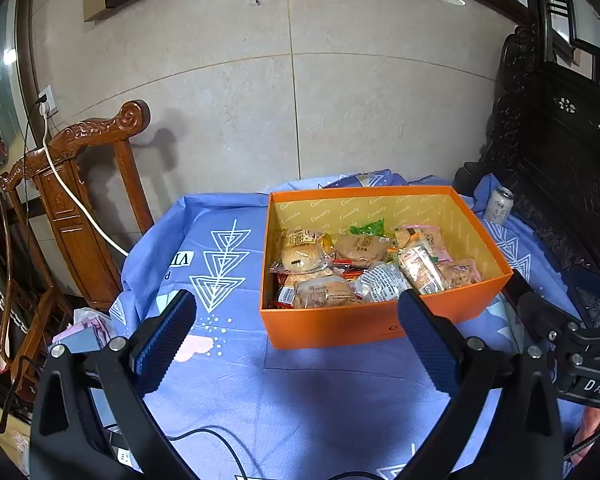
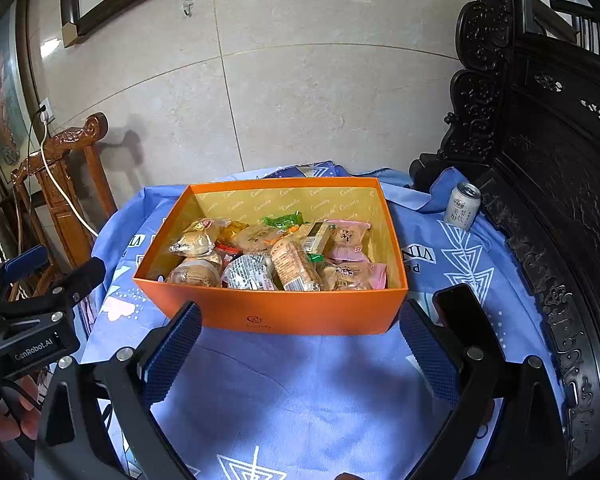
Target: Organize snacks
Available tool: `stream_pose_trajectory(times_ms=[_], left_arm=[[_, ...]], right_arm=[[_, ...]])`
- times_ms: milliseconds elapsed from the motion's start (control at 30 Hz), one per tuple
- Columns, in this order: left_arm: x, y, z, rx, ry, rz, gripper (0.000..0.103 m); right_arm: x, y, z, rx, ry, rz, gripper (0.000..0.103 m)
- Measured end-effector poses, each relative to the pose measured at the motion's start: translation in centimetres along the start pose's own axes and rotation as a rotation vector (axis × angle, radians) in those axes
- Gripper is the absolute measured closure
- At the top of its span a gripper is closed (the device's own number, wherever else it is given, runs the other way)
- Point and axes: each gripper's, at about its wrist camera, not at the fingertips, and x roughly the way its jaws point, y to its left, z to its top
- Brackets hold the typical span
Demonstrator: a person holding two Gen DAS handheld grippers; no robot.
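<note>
An orange box (image 1: 332, 326) stands on the blue cloth, holding several wrapped snacks (image 1: 364, 264). It shows in the right wrist view too (image 2: 284, 312), with the snacks (image 2: 276, 256) piled inside. My left gripper (image 1: 296, 322) is open and empty, in front of the box's near left corner. My right gripper (image 2: 300, 330) is open and empty, just before the box's front wall. The left gripper also shows at the left edge of the right wrist view (image 2: 48, 268).
A blue patterned cloth (image 1: 228, 384) covers the table. A drink can (image 2: 462, 206) stands at the back right by dark carved furniture (image 2: 560, 200). A black phone (image 2: 466, 316) lies right of the box. A carved wooden chair (image 1: 80, 184) and a white cable stand at the left.
</note>
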Motion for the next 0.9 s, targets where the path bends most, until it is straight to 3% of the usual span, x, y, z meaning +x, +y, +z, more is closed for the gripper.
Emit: stream_pose_trajectory(times_ms=[900], left_arm=[[-0.41, 0.63, 0.12, -0.005, -0.006, 0.006, 0.004]], right_arm=[[-0.19, 0.17, -0.19, -0.001, 0.002, 0.006, 0.003]])
